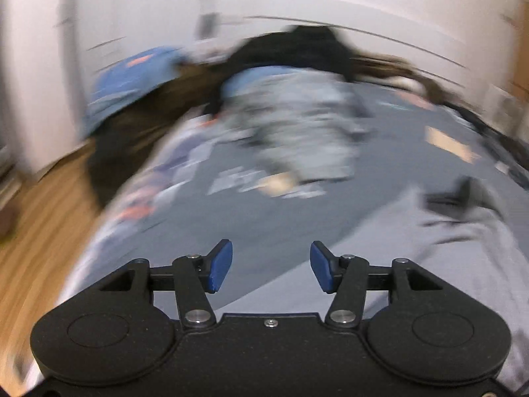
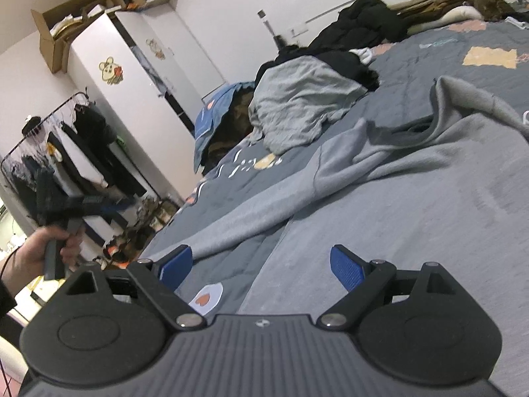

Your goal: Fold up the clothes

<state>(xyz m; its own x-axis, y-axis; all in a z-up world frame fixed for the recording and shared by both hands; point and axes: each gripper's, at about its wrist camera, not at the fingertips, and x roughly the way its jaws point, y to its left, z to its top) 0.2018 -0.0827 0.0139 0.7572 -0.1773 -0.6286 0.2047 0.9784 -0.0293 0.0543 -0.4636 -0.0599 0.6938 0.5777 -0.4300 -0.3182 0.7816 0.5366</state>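
Observation:
A grey sweatshirt (image 2: 413, 178) lies spread and rumpled on the bed, its sleeve (image 2: 251, 211) stretched toward the bed's edge. My right gripper (image 2: 261, 264) is open and empty, low over the sweatshirt's near part. My left gripper (image 1: 271, 264) is open and empty above the bed; its view is motion-blurred, with the sweatshirt (image 1: 463, 231) at the right. In the right wrist view the left gripper (image 2: 62, 208) shows blurred, held in a hand beyond the bed's left edge.
The bed has a grey-blue patterned cover (image 2: 429, 66). A crumpled grey garment (image 2: 297, 102), black clothes (image 2: 357, 29) and a blue pillow (image 2: 215, 112) lie further up the bed. A white wardrobe (image 2: 132, 92) and a clothes rack (image 2: 49, 152) stand at the left.

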